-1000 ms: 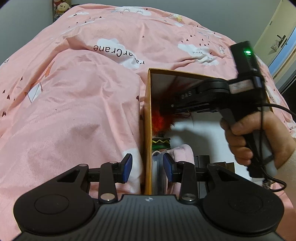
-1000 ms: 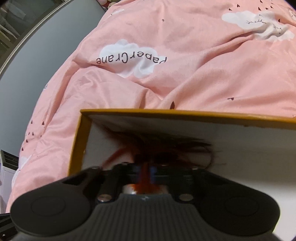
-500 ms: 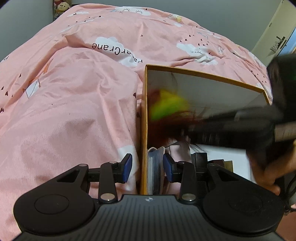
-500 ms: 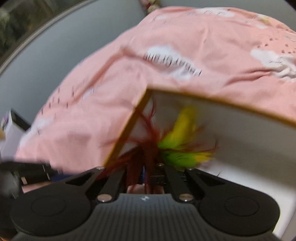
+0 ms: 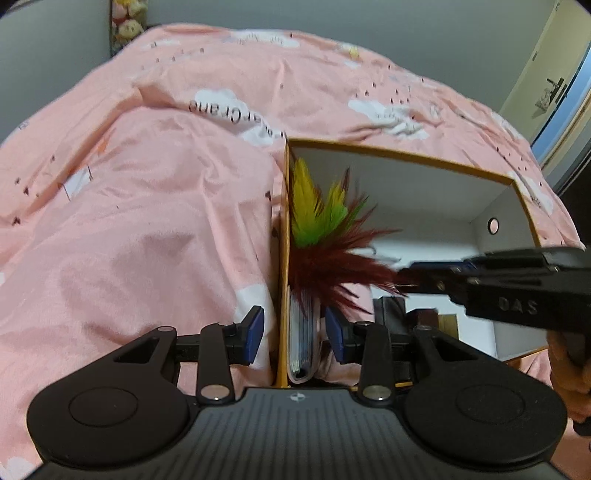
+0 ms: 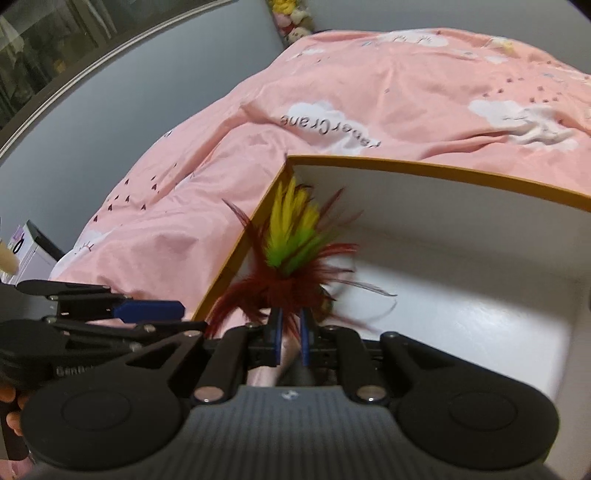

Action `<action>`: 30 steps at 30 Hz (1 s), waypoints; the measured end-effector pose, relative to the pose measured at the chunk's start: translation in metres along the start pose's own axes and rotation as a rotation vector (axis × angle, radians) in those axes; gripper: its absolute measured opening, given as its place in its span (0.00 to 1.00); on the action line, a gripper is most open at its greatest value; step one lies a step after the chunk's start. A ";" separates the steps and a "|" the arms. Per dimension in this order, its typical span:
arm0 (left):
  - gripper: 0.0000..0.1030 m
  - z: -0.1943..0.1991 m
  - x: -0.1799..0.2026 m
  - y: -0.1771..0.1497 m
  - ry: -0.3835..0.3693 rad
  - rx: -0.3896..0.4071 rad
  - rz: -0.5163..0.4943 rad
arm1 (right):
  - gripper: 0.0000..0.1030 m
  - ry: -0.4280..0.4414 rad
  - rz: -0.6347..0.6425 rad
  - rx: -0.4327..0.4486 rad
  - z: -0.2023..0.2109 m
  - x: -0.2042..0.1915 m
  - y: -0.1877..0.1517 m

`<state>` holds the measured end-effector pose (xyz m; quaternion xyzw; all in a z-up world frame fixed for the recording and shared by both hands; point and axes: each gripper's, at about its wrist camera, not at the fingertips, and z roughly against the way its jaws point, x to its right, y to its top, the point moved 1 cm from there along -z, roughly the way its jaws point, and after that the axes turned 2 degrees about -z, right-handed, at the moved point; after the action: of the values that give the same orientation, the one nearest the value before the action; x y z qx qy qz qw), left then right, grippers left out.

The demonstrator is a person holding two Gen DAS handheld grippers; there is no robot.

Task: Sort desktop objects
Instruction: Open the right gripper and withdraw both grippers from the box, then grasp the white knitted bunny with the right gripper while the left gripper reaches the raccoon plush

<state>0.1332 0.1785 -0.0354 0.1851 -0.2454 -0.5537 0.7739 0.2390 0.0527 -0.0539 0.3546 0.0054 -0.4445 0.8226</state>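
An orange-edged cardboard box with a white inside lies on a pink bedsheet. A feather toy, dark red with yellow and green plumes, leans in its left corner. My right gripper sits at the toy's base. Its jaws are opening, the pads stand apart, and only loose red feathers lie between them. My left gripper is open and straddles the box's left wall and a notebook standing inside. A strip of sheet shows between the outer pad and the wall.
Small dark and brown items lie on the box floor near the notebook. A person's hand holds the right gripper's handle. Plush toys sit beyond the bed. A white box stands at the left edge of the right wrist view.
My right gripper has drawn back and up out of the box and its jaws have parted. The feather toy now leans against the left wall with its yellow-green plumes showing.
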 end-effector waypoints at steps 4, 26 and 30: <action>0.41 0.021 0.019 -0.005 0.035 0.084 -0.030 | 0.28 -0.016 -0.022 0.069 0.026 0.002 -0.015; 0.47 0.064 0.072 -0.070 -0.039 0.093 -0.224 | 0.38 -0.187 -0.029 0.208 0.100 -0.018 -0.112; 0.47 0.070 0.059 -0.084 -0.028 0.029 -0.209 | 0.38 -0.204 -0.044 0.137 0.096 -0.022 -0.133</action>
<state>0.0440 0.0948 -0.0155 0.2132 -0.2437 -0.6302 0.7057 0.0989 -0.0347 -0.0520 0.3629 -0.1009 -0.4955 0.7827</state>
